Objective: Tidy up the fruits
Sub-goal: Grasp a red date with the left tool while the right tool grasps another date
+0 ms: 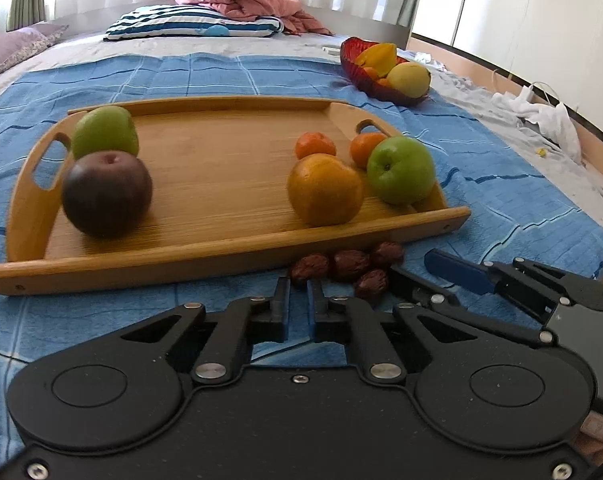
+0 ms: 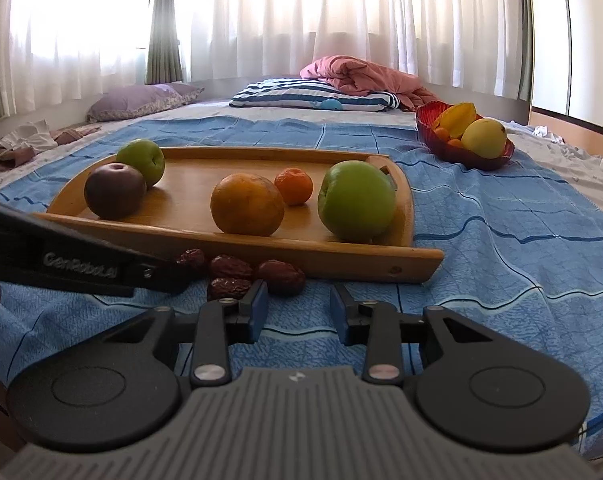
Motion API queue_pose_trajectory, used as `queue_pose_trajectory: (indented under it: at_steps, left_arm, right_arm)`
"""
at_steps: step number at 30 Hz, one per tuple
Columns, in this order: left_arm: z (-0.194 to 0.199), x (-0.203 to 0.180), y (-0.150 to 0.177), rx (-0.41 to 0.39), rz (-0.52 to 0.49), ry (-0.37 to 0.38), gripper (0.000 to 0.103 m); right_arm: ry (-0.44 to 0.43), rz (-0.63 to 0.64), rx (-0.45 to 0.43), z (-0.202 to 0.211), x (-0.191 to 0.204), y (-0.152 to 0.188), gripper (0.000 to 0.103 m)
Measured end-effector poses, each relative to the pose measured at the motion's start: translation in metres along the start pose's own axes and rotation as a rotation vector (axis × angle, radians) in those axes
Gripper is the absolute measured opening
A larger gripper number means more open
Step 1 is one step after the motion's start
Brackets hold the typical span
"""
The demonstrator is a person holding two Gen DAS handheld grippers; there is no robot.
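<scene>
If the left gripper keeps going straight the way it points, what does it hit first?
Probably the leftmost dried date, lying just past the tips of the left gripper on the blue blanket; behind it is the wooden tray. Depth is uncertain.

second mandarin point(image 1: 366, 148) half hidden, bowl point(image 1: 353, 60) contents unclear

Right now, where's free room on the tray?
Bare middle of the wooden tray, between the dark apple and the big orange. Crowded at the right end around the green apple and tangerines.
</scene>
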State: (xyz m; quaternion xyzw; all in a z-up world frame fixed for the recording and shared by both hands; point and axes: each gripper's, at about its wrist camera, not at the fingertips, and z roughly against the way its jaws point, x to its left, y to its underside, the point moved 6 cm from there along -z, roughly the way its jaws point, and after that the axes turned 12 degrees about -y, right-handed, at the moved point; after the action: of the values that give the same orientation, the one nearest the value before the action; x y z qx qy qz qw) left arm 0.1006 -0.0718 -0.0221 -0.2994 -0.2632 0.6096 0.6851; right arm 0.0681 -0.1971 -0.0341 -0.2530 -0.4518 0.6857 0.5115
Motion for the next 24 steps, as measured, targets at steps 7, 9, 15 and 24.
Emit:
queue_pose_trajectory:
  at_steps: [7,9,15,24]
  left_arm:
    - [0.004,0.02,0.002,0.004,0.026,-0.03,0.009]
    - [0.005,0.019,0.001,0.001,0.026,-0.021,0.01]
    - [0.002,0.006,-0.001,0.002,0.025,0.013,0.012]
    - [-0.005,-0.005,-0.003,-0.01,0.063,0.012,0.022]
  right_arm:
    - [-0.021,-0.029,-0.013,-0.005,0.0,-0.002,0.042]
    - [-0.025,-0.035,-0.014,-0.007,0.0,-0.003,0.043]
    - [-0.041,-0.065,-0.011,-0.015,-0.001,-0.007,0.042]
    - [-0.03,-0.086,-0.021,-0.01,-0.007,-0.006,0.033]
